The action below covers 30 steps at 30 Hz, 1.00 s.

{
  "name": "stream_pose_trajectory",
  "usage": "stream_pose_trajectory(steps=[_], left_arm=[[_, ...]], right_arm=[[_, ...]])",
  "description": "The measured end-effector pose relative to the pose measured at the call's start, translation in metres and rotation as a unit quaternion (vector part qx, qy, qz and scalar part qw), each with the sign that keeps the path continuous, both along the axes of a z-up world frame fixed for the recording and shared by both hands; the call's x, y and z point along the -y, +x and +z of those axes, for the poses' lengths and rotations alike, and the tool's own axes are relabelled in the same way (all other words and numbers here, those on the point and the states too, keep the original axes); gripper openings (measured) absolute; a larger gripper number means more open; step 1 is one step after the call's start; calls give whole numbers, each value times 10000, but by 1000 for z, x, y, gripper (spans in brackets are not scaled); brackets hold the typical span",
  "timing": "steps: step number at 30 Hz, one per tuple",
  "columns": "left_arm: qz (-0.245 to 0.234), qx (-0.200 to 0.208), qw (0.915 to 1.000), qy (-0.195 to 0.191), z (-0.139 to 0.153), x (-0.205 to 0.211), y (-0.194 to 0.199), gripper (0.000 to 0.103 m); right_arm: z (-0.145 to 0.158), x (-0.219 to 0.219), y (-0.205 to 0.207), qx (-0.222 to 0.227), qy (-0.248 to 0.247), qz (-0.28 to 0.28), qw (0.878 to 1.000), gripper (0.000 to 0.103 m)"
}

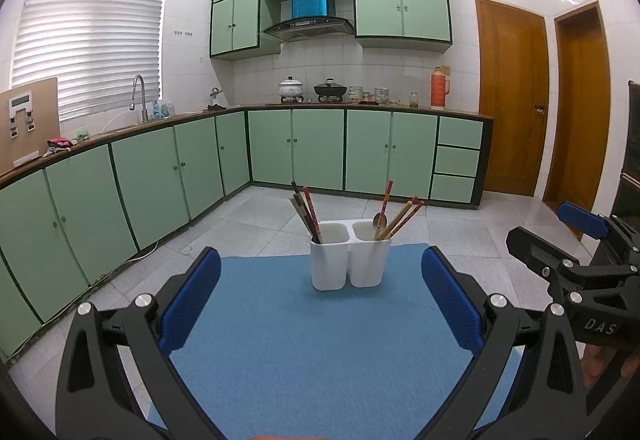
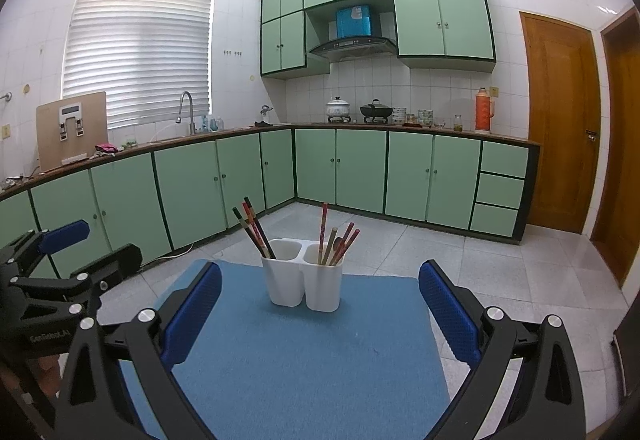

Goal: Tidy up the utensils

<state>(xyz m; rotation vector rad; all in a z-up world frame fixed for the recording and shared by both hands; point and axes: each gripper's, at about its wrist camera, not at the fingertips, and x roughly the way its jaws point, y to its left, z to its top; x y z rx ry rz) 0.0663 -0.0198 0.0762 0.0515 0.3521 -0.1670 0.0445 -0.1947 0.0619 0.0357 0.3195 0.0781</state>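
A white two-compartment utensil holder (image 1: pixel 350 260) (image 2: pixel 304 282) stands upright at the far end of a blue mat (image 1: pixel 320 344) (image 2: pixel 296 360). Its left cup holds several dark and red chopsticks (image 1: pixel 306 212) (image 2: pixel 256 228). Its right cup holds several red and wooden chopsticks (image 1: pixel 400 220) (image 2: pixel 336 244) plus a spoon (image 1: pixel 379 220). My left gripper (image 1: pixel 320 304) is open, nothing between its blue pads, short of the holder. My right gripper (image 2: pixel 320 312) is open and empty as well, also short of the holder. Each gripper shows in the other's view: the right one (image 1: pixel 576 252), the left one (image 2: pixel 60 264).
The mat lies on a small raised surface above a grey tiled floor (image 2: pixel 500 272). Green kitchen cabinets (image 1: pixel 160 168) run along the left and far walls. Brown doors (image 1: pixel 512 96) stand at the right.
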Motion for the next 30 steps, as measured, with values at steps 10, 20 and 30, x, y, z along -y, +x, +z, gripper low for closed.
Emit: stream_pose_trajectory(steps=[10, 20, 30], left_arm=[[11, 6, 10000, -11, 0, -1, 0, 97], [26, 2, 10000, -25, 1, -3, 1, 97], [48, -1, 10000, -40, 2, -5, 0, 97]], right_arm=[[0, -1, 1, -5, -6, 6, 10000, 97], [0, -2, 0, -10, -10, 13, 10000, 97], [0, -5, 1, -16, -14, 17, 10000, 97]])
